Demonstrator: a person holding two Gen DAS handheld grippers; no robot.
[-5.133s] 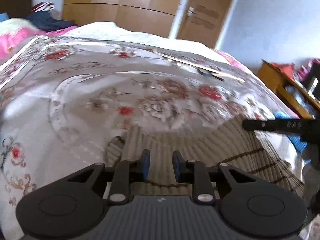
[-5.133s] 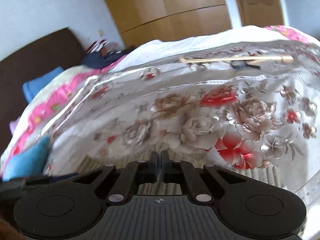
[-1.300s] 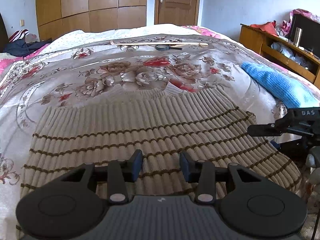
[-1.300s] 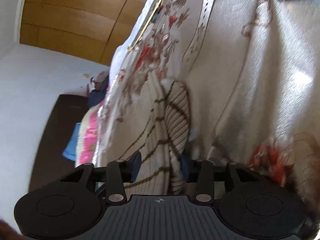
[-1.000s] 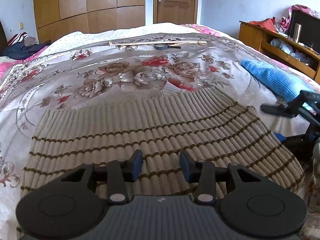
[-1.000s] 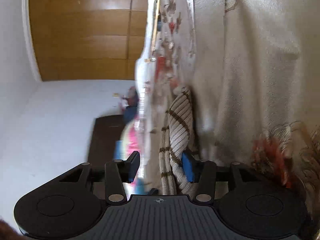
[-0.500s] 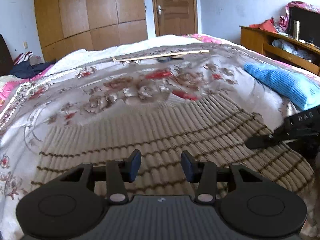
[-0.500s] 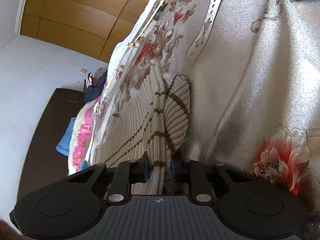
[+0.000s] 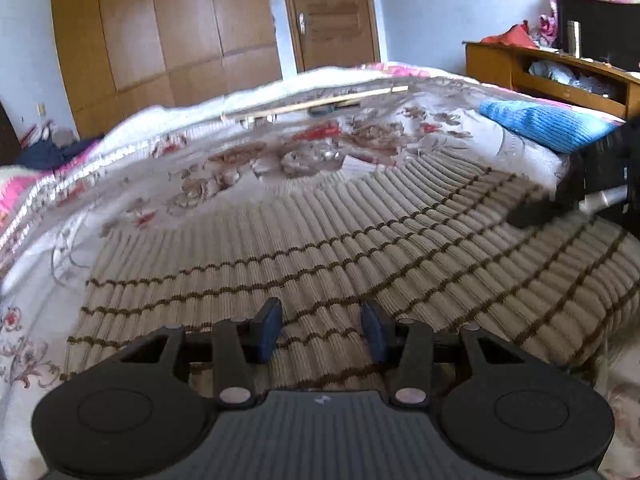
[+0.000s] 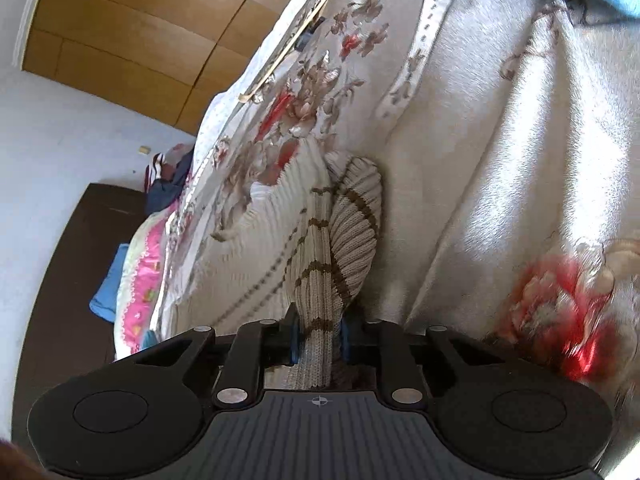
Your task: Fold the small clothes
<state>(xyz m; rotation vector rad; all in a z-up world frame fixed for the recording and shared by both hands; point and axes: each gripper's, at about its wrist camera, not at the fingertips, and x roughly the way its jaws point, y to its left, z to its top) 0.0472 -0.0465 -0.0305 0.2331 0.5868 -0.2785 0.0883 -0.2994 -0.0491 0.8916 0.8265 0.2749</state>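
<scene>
Pinching the side edge of the striped sweater [image 10: 352,216] that lies spread on the bed [image 9: 248,160], the right gripper [image 10: 318,338] stands clamped on the knit, likely to carry it across; the left gripper [image 9: 320,330], jaws apart, hovers over the hem, gripping nothing.

The beige ribbed brown-striped sweater [image 9: 320,248] lies before me on the floral-covered bed [image 9: 168,184]; a blue knitted garment [image 9: 544,120] lies far right.

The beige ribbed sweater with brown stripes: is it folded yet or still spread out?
Mostly spread: the beige ribbed sweater with brown stripes lies flat across the floral bedspread. Only its edge bunches, pinched in the right gripper.
</scene>
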